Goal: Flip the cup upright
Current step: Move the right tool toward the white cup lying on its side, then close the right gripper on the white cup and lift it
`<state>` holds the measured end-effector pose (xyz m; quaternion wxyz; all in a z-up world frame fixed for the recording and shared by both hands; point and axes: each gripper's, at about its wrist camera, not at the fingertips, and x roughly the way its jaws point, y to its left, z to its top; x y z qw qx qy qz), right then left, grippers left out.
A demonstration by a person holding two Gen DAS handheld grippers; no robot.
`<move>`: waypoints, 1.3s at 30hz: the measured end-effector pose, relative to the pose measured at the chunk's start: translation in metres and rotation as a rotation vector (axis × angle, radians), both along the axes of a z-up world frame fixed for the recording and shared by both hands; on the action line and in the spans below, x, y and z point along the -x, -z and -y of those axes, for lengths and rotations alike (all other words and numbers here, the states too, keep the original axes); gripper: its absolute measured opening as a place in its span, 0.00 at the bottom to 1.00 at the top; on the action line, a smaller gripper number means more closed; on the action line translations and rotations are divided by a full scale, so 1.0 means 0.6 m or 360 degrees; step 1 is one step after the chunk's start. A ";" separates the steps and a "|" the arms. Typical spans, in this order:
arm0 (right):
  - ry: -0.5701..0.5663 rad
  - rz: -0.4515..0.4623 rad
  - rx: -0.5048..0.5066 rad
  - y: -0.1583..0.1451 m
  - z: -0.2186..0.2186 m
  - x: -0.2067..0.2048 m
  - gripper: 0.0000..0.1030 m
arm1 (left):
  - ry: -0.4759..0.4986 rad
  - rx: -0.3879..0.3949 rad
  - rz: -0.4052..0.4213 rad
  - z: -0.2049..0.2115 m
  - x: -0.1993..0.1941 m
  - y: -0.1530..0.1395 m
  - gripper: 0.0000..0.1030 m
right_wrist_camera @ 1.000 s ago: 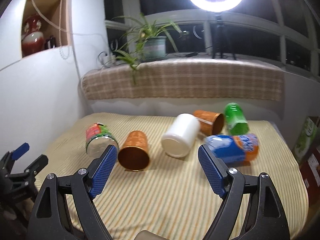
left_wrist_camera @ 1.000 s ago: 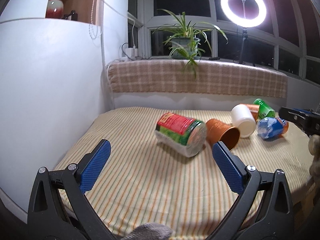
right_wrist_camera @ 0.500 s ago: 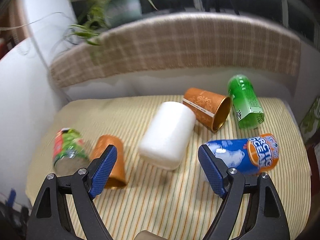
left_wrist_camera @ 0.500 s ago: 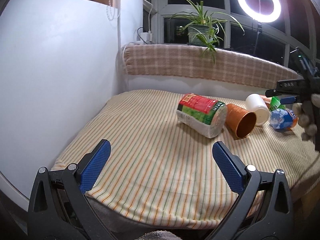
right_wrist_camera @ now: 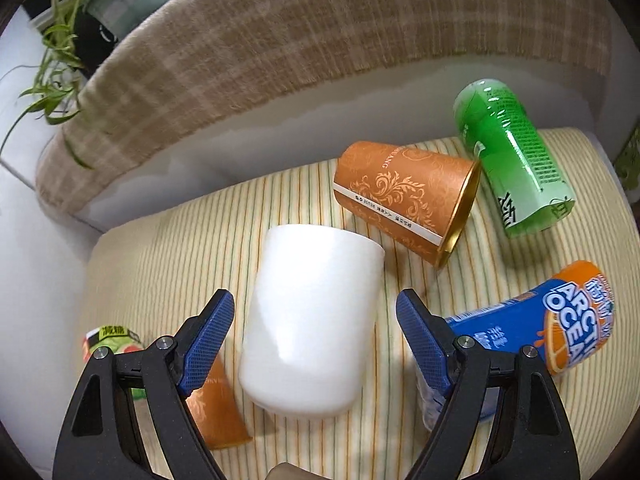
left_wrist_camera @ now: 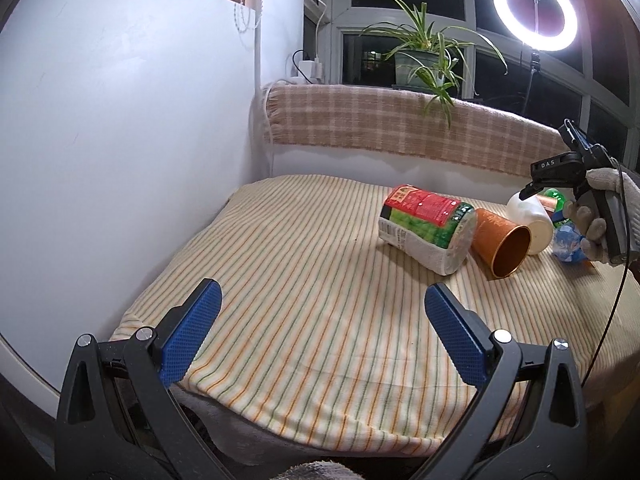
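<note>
A white cup (right_wrist_camera: 312,316) lies on its side on the striped cloth, between the open blue fingers of my right gripper (right_wrist_camera: 316,332), which hovers just above it without touching. It also shows in the left wrist view (left_wrist_camera: 532,220), partly behind the gloved right hand. An orange cup (right_wrist_camera: 408,204) lies on its side behind it. Another orange cup (left_wrist_camera: 502,242) lies on its side beside a red-green cup (left_wrist_camera: 428,226). My left gripper (left_wrist_camera: 320,332) is open and empty over the cloth's near left part.
A green cup (right_wrist_camera: 516,156) and a blue Arctic Ocean cup (right_wrist_camera: 528,348) lie on their sides at the right. A plaid-covered ledge (left_wrist_camera: 400,124) with a potted plant (left_wrist_camera: 420,60) runs behind. A white wall (left_wrist_camera: 120,140) stands at the left. A ring light (left_wrist_camera: 534,4) shines at the back.
My right gripper has moved forward and down over the white cup, which now sits between its fingers. My left gripper has drawn back and to the left.
</note>
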<state>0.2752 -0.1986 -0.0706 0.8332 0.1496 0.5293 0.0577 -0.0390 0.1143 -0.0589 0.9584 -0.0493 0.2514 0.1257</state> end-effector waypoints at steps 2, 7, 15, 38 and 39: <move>-0.0004 -0.0010 0.0013 0.003 -0.007 -0.006 0.81 | -0.0011 0.0005 -0.0002 -0.005 -0.001 0.002 1.00; -0.0008 -0.0037 0.0078 0.012 -0.021 -0.018 0.81 | -0.0020 0.0011 -0.0004 -0.012 -0.001 0.007 1.00; -0.0028 -0.0070 0.0229 0.029 -0.056 -0.047 0.81 | -0.0033 0.0019 -0.0004 -0.017 0.002 0.011 1.00; -0.0199 0.0095 0.0297 0.009 -0.078 -0.029 0.74 | -0.0041 0.0007 -0.0003 -0.015 0.000 0.014 1.00; -0.0215 0.0121 0.0288 0.000 -0.077 -0.014 0.74 | -0.0038 0.0004 -0.0002 -0.013 0.000 0.014 1.00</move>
